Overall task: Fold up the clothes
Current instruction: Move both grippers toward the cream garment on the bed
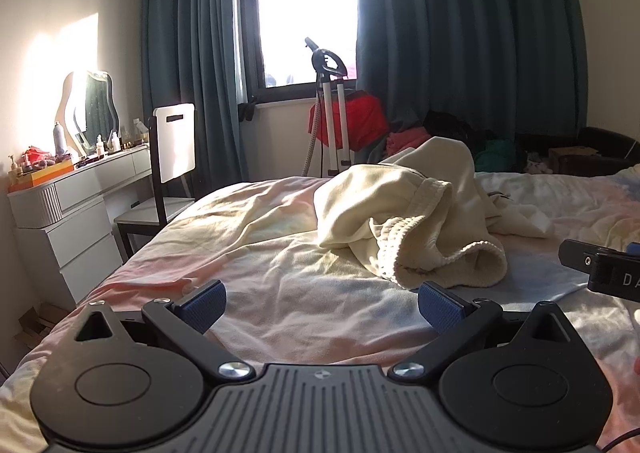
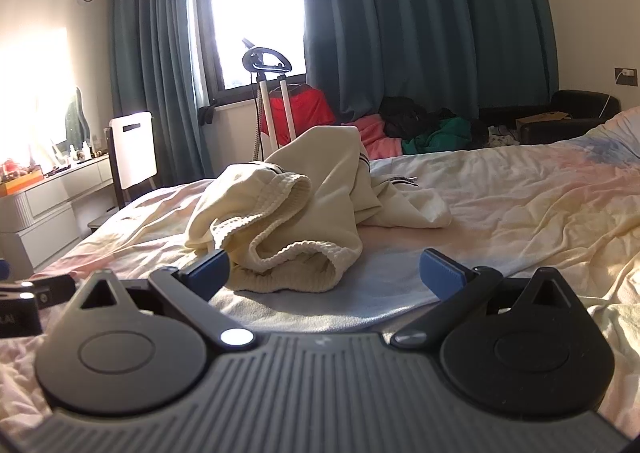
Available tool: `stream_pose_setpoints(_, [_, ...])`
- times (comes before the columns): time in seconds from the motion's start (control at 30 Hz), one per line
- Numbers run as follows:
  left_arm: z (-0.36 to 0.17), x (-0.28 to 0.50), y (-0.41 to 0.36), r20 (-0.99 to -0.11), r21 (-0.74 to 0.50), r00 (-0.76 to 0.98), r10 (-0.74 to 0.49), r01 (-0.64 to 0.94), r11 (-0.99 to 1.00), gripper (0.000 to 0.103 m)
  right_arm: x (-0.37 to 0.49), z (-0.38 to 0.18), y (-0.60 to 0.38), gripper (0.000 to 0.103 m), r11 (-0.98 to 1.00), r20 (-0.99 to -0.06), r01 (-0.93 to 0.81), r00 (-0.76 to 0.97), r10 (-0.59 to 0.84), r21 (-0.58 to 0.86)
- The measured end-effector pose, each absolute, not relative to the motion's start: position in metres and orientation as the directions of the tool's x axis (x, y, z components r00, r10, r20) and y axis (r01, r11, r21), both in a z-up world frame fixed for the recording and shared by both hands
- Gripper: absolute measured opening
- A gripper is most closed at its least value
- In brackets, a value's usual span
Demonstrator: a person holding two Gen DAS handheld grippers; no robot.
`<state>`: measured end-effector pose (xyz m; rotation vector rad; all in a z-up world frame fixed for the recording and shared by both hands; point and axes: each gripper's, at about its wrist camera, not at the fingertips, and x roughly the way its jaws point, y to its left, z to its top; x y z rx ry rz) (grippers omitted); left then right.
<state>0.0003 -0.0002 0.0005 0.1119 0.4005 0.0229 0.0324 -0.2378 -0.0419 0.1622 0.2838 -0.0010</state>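
The cream sweatshirt lies crumpled on the bed, soft, thick and floppy. Its ribbed hem at twelve o'clock offers a good hold for the right gripper. Both it and the left gripper are spread and empty.

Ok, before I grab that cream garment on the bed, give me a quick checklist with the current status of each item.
1. Left gripper open: ok.
2. Right gripper open: ok.
3. Both grippers empty: ok.
4. Garment in front of right gripper, ribbed hem nearest: ok.
5. Garment spread flat for folding: not ok, it lies bunched in a heap.
6. Bed bare around the garment: ok, though wrinkled.
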Motion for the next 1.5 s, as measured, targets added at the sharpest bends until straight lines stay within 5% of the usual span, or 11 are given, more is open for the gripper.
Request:
stream_pose_setpoints(0.87, [0.012, -0.016, 0.013, -0.315, 0.081, 0.948, 0.041, -0.016, 0.997, 0.103, 0.024, -0.038, -0.231, 0.100, 0.990, -0.289, 0.004, 0.957, 0.037, 0.141])
stream_pose_setpoints(0.97, [0.011, -0.015, 0.013, -0.318, 0.084, 0.947, 0.040, -0.014, 0.996, 0.103, 0.025, -0.037, -0.229, 0.089, 0.992, -0.286, -0.009, 0.957, 0.045, 0.126])
stream_pose_setpoints(1.03, [0.010, -0.015, 0.013, -0.318, 0.087, 0.947, 0.040, -0.013, 0.996, 0.103, 0.025, -0.038, -0.228, 0.071, 0.992, -0.288, -0.012, 0.956, 0.048, 0.123])
stream_pose_setpoints(1.1, [0.010, -0.015, 0.013, -0.319, 0.088, 0.947, 0.039, -0.012, 0.996, 0.103, 0.025, -0.038, -0.228, 0.066, 0.992, -0.288, -0.007, 0.957, 0.044, 0.129])
stream_pose_setpoints(1.23, [0.009, -0.014, 0.011, -0.321, 0.092, 0.946, 0.037, -0.008, 0.996, 0.103, 0.025, -0.040, -0.230, 0.039, 0.990, -0.287, 0.004, 0.957, 0.038, 0.142])
stream_pose_setpoints(1.5, [0.007, -0.011, 0.009, -0.328, 0.098, 0.944, 0.031, 0.001, 0.995, 0.103, 0.025, -0.041, -0.232, 0.033, 0.985, -0.287, 0.012, 0.957, 0.038, 0.170])
